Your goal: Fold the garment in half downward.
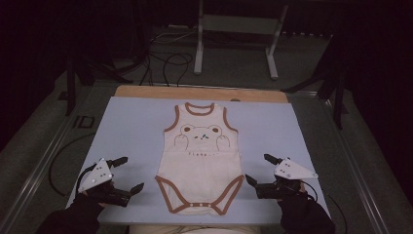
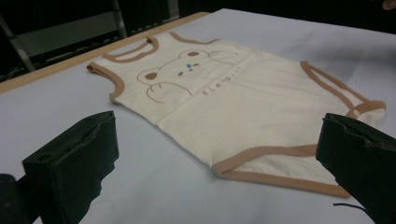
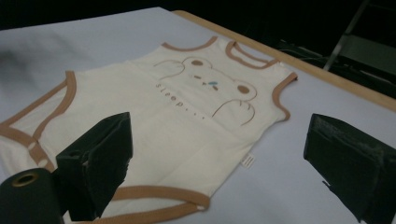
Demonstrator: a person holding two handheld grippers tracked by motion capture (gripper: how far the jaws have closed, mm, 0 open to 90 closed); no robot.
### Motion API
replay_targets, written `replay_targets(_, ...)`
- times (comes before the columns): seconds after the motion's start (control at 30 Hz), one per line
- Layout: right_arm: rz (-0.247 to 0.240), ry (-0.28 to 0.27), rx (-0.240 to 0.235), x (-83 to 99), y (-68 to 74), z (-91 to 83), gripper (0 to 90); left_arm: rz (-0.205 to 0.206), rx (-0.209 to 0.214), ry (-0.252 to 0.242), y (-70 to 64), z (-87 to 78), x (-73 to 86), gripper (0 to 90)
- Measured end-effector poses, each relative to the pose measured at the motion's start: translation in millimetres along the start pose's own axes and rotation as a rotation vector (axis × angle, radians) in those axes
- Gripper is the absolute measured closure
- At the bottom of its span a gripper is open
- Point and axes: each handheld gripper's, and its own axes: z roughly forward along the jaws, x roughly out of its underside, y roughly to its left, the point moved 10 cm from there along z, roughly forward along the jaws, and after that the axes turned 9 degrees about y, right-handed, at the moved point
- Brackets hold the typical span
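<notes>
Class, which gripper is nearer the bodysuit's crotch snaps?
Right. The right gripper sits open just beside the bodysuit's right leg opening; the left gripper hovers open slightly farther off its left.

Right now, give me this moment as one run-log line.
cream sleeveless baby bodysuit with brown trim: flat on light blue table cover | left gripper: open, beside it | right gripper: open, beside it

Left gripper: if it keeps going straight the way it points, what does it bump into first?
Probably the baby bodysuit: the open left gripper aims at its near leg opening, with bare table cover before it.
</notes>
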Motion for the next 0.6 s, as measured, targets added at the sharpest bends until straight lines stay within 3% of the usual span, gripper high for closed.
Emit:
replay_targets(0.13, -0.011, -0.001, 0.01, -6.0, -2.3, -2.3, 8.2, 0.001, 0.005, -0.003, 1.6, -1.3, -4.9, 0.3)
replay_targets(0.2, -0.014, -0.019, 0.022, -18.8, -8.1, -6.6, 8.2, 0.004, 0.017, -0.006, 3.7, -3.1, -12.9, 0.3)
replay_targets(0.37, -0.042, -0.019, 0.04, -29.3, -12.4, -7.2, 8.2, 0.011, 0.015, -0.022, 10.8, -6.7, -28.5, 0.3)
replay_targets(0.6, -0.032, -0.04, 0.018, -49.4, -18.2, -2.4, 8.2, 0.006, 0.033, -0.02, 18.0, -2.2, -42.8, 0.3)
